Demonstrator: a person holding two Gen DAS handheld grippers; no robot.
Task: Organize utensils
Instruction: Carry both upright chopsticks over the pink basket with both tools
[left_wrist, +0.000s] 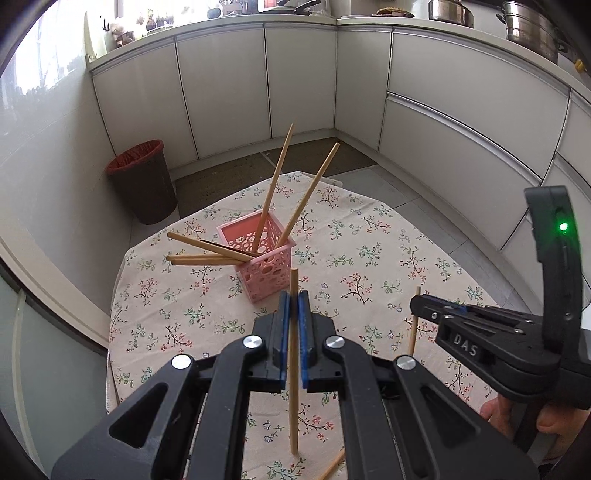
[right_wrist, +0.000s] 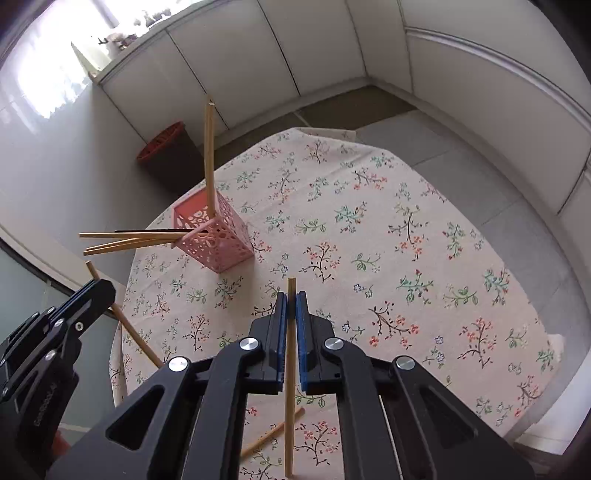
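The pink basket (left_wrist: 263, 254) stands on the counter (left_wrist: 369, 258), which is covered by a floral cloth, and serves as landmark. Several chopsticks (left_wrist: 207, 254) lean out of it, some nearly level over its left rim, two rising steeply from inside.

On the near side of the basket, the left tool (left_wrist: 294, 299) is clenched on a wooden chopstick (left_wrist: 293, 369) held upright between its blue pads. Further right of the basket, the right tool (right_wrist: 291, 301) is likewise clenched on another chopstick (right_wrist: 290, 406), also upright. One loose chopstick (right_wrist: 271, 434) lies on the cloth, nearer than the basket, below the tools.
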